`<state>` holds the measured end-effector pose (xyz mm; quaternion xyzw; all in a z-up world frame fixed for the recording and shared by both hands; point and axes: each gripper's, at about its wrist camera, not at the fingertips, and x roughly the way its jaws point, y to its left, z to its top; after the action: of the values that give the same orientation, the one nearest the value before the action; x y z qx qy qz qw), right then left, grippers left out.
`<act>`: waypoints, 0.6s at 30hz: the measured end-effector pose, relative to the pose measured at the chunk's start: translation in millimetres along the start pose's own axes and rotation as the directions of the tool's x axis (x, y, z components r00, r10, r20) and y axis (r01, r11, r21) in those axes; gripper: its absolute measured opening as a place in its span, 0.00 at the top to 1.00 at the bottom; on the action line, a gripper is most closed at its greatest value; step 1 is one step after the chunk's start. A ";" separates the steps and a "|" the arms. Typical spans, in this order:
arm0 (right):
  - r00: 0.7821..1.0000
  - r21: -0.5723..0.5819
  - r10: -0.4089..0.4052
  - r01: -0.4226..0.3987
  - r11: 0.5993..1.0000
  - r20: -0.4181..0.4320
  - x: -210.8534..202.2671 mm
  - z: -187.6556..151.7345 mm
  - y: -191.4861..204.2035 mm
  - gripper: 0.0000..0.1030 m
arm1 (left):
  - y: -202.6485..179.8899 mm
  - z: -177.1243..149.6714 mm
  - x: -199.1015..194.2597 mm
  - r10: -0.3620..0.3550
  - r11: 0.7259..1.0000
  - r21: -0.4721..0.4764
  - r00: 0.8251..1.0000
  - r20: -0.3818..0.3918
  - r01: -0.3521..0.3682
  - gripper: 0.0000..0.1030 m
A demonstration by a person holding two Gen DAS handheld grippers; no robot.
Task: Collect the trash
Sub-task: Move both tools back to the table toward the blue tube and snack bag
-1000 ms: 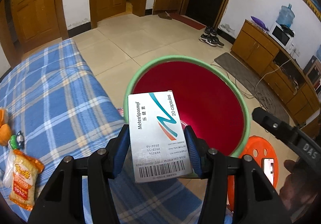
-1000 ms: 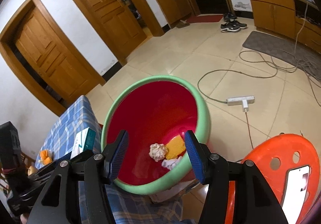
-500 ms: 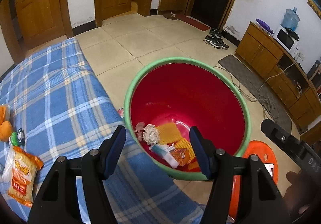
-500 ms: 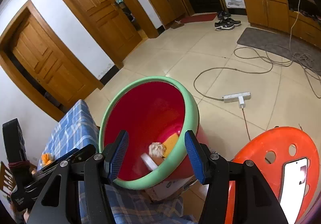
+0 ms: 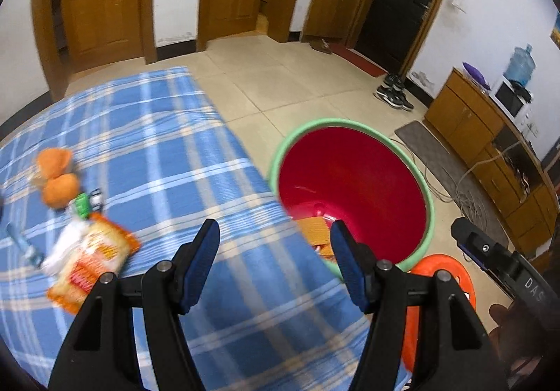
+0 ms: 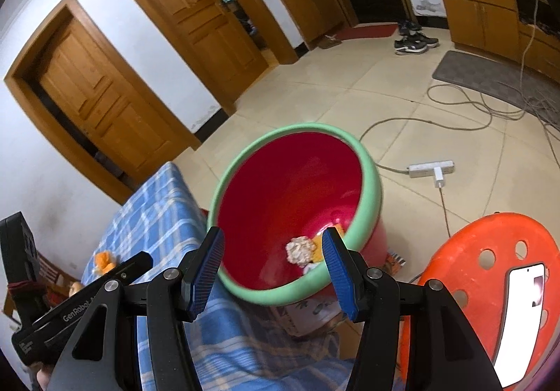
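**Blue plaid bed, bin at its right edge: trash left to collect**

Plaid bedding [image 5: 147,153] carries, at left, orange peel [image 5: 57,181] and a snack packet [image 5: 87,258]. We hold the left gripper [image 5: 274,259] apart and empty over the cloth. Rightward stands the red bin [image 5: 353,188], holding scraps. Our right gripper [image 6: 273,268] is also apart, holding nothing. Risk: the crinkly packet slips from our pads.
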<state>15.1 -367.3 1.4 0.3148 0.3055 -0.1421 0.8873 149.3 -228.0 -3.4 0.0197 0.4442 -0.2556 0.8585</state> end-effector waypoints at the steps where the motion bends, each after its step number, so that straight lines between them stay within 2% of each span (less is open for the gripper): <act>1: 1.000 -0.006 0.005 -0.005 1.000 -0.001 -1.2 -1.4 3.7 0.43 | 6.4 -1.5 -5.7 0.008 1.000 -0.010 1.000 0.006 -0.008 0.36; 10: 0.998 -0.068 0.053 -0.055 0.996 -0.021 -9.4 -16.1 40.1 0.42 | 76.3 -17.2 -43.9 0.105 0.989 -0.114 0.993 0.049 -0.099 0.36; 18: 0.994 -0.120 0.090 -0.097 0.988 -0.059 -1.0 -23.3 76.1 0.42 | 141.3 -24.2 -63.9 0.203 0.956 -0.227 0.978 0.058 -0.185 0.36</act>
<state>37.6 -294.2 23.5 0.2774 0.3224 -0.0729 0.9021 165.3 -72.0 4.1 -0.0426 0.4306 -0.1200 0.8935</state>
